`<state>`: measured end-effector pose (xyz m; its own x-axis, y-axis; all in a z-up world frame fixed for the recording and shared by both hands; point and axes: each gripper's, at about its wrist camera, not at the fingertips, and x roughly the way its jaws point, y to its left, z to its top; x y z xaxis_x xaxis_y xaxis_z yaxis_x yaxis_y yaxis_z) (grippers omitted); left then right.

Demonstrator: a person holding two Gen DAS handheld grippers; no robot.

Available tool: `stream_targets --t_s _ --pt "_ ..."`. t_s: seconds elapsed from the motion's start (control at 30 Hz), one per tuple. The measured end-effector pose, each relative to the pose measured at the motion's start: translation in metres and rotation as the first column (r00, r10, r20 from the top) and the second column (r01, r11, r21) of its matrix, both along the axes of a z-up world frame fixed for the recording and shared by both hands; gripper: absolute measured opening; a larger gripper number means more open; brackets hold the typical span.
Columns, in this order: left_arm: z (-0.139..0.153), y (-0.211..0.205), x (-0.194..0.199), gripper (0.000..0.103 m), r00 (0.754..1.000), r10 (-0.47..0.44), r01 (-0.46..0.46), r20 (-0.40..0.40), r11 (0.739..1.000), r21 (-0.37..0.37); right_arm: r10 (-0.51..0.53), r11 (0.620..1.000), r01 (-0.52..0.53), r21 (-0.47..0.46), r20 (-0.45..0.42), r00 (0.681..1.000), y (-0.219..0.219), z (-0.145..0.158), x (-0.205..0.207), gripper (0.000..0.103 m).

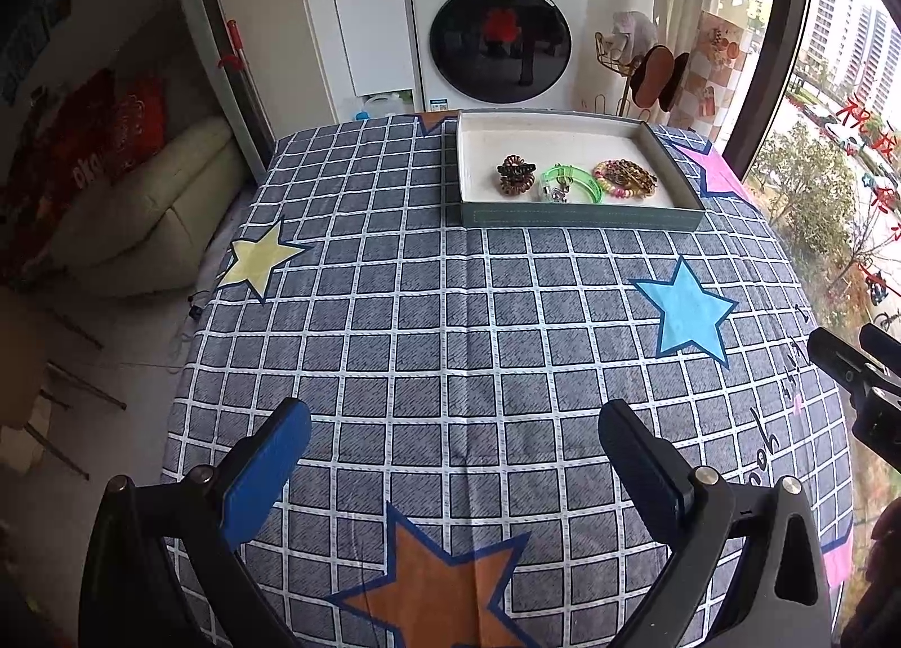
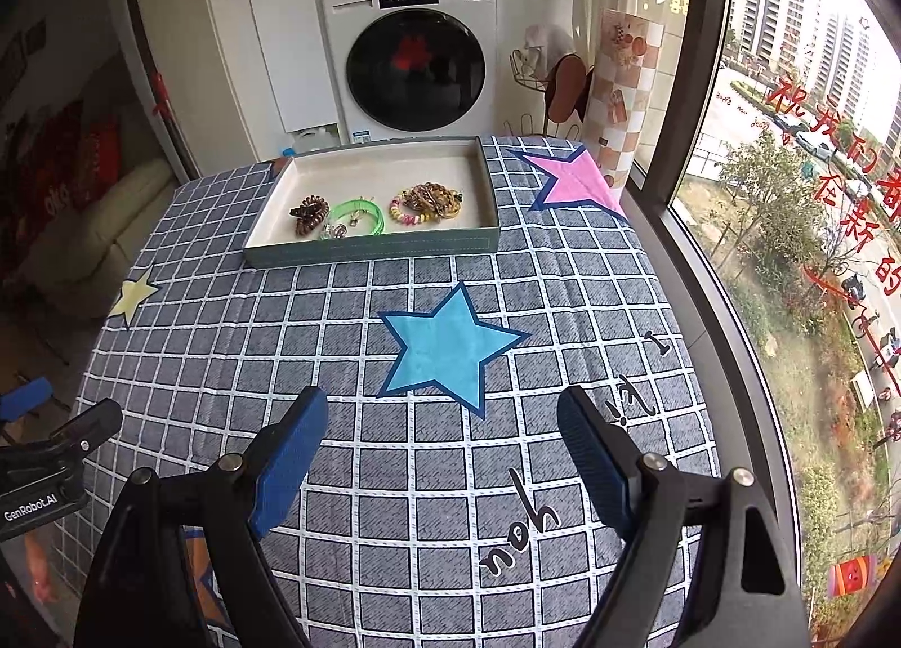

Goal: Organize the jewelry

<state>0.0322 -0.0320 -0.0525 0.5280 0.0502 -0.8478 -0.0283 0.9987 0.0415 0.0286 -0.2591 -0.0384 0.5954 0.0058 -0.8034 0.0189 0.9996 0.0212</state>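
Here, both the left claw and right claw hover agape and empty above the checked star-print table, well short of the shallow grey tray holding a brown spiral hair tie, green plastic bangle and beaded bracelets.

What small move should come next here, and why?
Probably none beyond holding both tools back. The brown spiral hair tie, the green bracelet and the beaded and chain bracelets already lie in the tray, both tools are open and empty, and no jewelry shows on the checked cloth.

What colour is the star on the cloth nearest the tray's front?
Light blue star with a darker blue outline, clearest in the right wrist view.
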Motion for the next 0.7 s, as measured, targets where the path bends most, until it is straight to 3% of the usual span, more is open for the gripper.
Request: stream_targets --t_s 0.7 --pt "-0.0022 -0.0032 0.0071 0.103 1.0 -0.024 0.024 -0.008 1.0 -0.007 -0.006 1.0 0.006 -0.001 -0.002 1.0 0.0026 -0.0006 0.0024 0.086"
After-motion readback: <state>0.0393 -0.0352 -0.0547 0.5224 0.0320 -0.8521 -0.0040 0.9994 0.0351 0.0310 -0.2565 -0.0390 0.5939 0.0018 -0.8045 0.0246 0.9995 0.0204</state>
